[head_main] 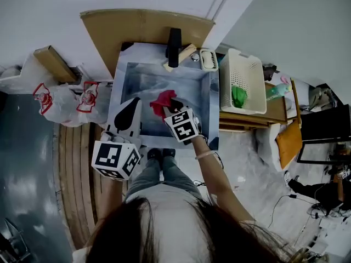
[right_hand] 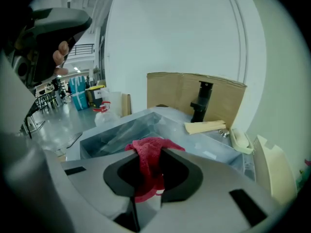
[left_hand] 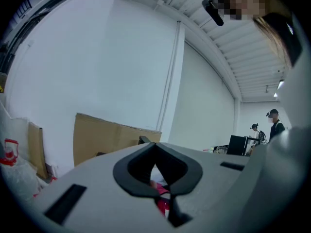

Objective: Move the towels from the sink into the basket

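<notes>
A red towel [head_main: 162,99] hangs bunched above the steel sink [head_main: 200,86], and my right gripper [head_main: 174,106] is shut on it. In the right gripper view the red towel [right_hand: 146,152] drapes over and between the black pads [right_hand: 181,176], clear of the sink basin [right_hand: 121,132]. Just left of it, over the sink's front left corner, my left gripper [head_main: 130,109] holds nothing, and its jaw tips meet. A strip of the red towel [left_hand: 163,192] shows below the left gripper [left_hand: 155,148] in its own view. The white basket [head_main: 242,78] stands right of the sink with a green towel [head_main: 238,96] inside.
A black faucet [head_main: 174,46] stands at the sink's back edge, with a soap dish [head_main: 208,59] beside it and cardboard [head_main: 142,26] behind. Plastic bags [head_main: 71,100] lie to the left. The basket rests on a wooden shelf [head_main: 277,111]. People [left_hand: 274,123] stand far off.
</notes>
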Motion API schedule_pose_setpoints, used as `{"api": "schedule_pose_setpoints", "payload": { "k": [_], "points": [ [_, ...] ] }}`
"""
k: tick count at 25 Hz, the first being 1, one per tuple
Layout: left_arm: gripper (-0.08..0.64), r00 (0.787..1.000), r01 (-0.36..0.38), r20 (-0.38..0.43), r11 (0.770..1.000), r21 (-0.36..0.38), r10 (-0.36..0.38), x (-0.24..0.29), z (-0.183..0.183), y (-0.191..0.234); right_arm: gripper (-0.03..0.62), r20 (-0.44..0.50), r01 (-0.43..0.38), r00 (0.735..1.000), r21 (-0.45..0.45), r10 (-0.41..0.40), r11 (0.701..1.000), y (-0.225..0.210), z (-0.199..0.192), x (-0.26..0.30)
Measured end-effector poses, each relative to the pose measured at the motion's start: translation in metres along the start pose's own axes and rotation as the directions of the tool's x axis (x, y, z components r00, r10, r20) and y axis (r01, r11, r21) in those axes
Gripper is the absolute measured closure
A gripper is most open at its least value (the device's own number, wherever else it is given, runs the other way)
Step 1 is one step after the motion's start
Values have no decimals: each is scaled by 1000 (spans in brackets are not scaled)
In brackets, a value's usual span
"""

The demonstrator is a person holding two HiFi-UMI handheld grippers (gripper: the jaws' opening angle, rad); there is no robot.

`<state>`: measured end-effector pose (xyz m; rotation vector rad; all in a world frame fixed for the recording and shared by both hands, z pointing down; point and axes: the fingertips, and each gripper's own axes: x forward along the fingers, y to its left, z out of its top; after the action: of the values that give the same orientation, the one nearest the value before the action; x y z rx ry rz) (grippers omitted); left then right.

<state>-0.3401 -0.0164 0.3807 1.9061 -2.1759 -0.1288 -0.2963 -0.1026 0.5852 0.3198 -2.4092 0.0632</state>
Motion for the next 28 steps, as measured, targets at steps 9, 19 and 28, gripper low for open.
{"api": "schedule_pose_setpoints", "payload": {
  "k": [9, 19, 28],
  "points": [
    [552, 996, 88, -9, 996, 20, -88, 10, 7, -10, 502, 111, 86, 989, 88, -95, 992, -11, 26, -42],
    [552, 984, 178, -24, 983, 36, -178, 38, 13, -38, 502, 191, 165, 963, 151, -192, 975, -45, 40, -90],
    [552, 975, 223, -34, 973, 58, -222, 73, 14, -76, 500, 241, 196, 941, 190, -239, 962, -87, 37, -129]
  ]
}}
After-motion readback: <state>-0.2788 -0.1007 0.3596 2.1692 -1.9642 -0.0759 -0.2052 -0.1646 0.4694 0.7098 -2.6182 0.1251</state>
